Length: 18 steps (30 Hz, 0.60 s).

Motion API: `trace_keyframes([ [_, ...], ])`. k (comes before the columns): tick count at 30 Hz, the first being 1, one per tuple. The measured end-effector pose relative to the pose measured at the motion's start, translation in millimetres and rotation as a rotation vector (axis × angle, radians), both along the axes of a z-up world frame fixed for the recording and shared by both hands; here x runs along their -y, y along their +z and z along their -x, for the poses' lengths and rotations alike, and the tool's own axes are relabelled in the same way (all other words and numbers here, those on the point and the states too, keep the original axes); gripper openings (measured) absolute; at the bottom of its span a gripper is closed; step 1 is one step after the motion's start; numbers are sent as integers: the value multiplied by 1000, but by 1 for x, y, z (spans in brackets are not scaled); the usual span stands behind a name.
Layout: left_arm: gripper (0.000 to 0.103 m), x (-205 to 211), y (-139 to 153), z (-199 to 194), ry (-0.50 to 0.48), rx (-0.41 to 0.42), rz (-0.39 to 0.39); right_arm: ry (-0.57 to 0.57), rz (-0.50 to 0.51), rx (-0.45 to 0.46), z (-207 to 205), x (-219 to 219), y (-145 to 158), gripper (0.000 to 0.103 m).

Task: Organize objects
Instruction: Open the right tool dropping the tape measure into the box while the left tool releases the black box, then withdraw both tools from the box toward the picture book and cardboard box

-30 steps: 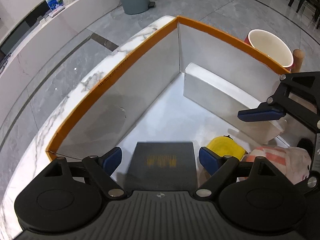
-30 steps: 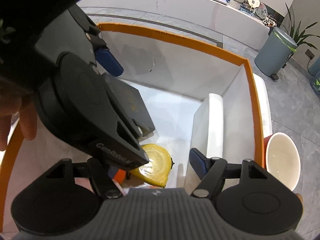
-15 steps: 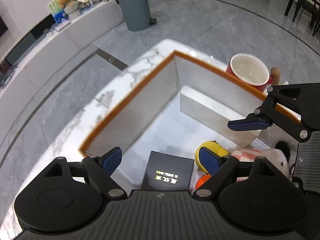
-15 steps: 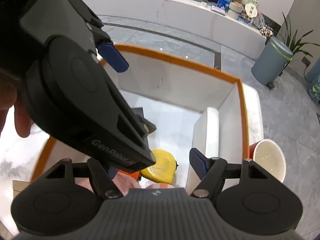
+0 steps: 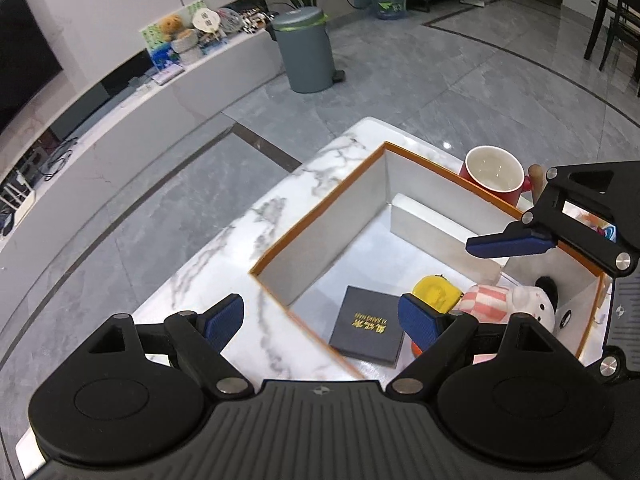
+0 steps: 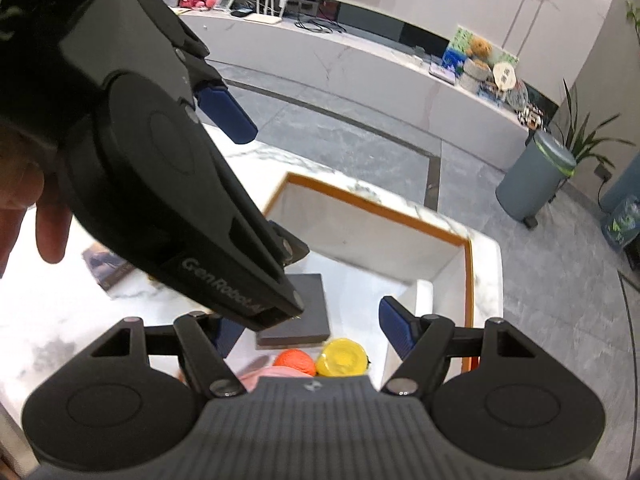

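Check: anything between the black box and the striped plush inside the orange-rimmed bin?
Yes: the yellow tape measure sits between black box and striped plush, per left wrist view.

Even indoor light, glossy floor glare, fisheye-bent edges, right view blurred

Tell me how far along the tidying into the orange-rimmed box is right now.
Done: the dark gift box, yellow tape measure, plush toy and orange ball lie inside the orange-rimmed box. In hand: nothing; left gripper and right gripper are open. Left: the red mug and a booklet sit outside.
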<state>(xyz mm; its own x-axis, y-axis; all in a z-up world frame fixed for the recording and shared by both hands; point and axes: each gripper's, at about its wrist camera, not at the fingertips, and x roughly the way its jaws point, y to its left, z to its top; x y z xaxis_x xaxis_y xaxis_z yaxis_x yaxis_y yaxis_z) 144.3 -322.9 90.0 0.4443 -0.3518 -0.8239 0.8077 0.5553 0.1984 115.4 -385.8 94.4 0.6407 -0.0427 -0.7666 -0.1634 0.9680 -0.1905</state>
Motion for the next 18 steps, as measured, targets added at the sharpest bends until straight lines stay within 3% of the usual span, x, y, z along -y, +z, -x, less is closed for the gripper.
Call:
trace_keyframes([
  [18,101,-102,7,18,102,35,10,107,32,20,29,-66,12,74],
])
